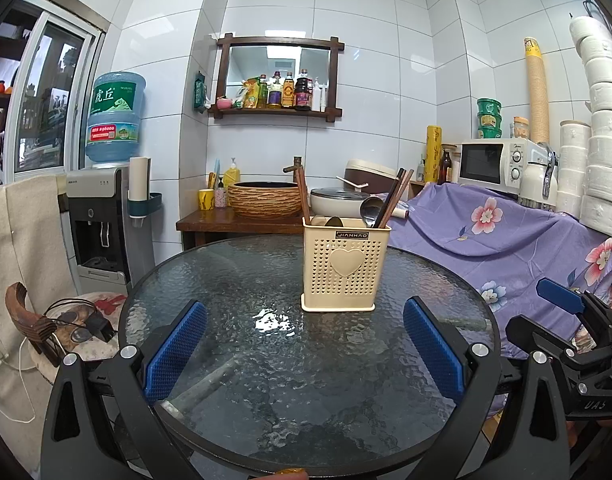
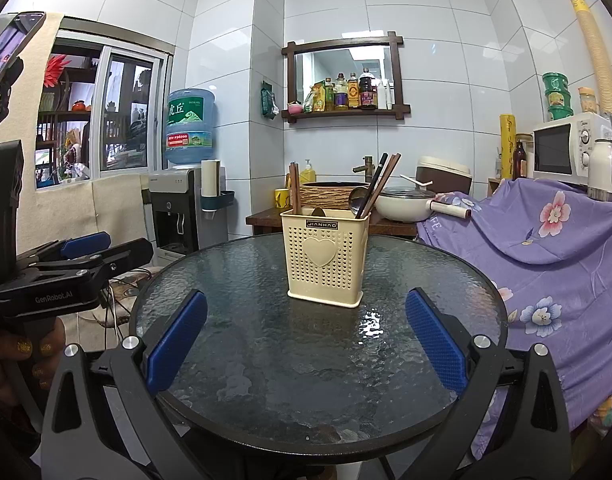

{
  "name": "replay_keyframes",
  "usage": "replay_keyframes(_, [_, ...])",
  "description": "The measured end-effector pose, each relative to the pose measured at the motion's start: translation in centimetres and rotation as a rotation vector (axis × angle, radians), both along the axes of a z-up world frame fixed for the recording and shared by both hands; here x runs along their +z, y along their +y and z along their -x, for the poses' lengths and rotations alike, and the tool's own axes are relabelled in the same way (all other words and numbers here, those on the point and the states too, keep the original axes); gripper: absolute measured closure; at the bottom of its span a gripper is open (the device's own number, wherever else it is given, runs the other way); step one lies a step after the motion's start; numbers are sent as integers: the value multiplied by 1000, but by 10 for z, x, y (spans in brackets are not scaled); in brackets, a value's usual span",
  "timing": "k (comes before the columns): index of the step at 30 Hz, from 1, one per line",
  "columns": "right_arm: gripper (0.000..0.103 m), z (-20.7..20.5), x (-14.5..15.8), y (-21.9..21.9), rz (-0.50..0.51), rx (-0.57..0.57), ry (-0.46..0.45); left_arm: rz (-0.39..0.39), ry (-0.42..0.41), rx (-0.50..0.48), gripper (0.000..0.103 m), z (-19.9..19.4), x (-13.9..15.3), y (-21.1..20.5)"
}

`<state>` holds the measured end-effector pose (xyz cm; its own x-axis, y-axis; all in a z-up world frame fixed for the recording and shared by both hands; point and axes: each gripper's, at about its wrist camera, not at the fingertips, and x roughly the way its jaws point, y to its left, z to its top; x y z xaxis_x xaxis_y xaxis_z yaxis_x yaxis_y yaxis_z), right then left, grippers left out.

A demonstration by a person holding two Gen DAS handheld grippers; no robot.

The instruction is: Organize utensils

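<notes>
A cream perforated utensil holder with a heart on its front stands upright on the round glass table. Brown chopsticks and a metal ladle stick out of its right side, and one brown stick out of its left. My left gripper hovers open over the near table, nothing between its blue pads. My right gripper is open and empty too, short of the holder. Each gripper shows at the edge of the other's view.
Behind the table stand a wooden counter with a woven basin, a white pot and a rice cooker. A purple floral cloth covers furniture on the right. A water dispenser and a stool stand on the left.
</notes>
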<state>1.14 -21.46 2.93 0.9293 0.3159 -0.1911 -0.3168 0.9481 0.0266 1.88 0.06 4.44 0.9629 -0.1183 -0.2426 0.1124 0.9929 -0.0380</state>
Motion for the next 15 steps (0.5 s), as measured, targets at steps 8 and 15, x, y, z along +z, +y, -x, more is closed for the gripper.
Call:
replay_keyframes(8, [6,0,0,0,1,0,1,-2,-1,0,6,0,0,0])
replay_keyframes(15, [5,0,0,0,1,-1,2,0,0,-2,6,0,0,0])
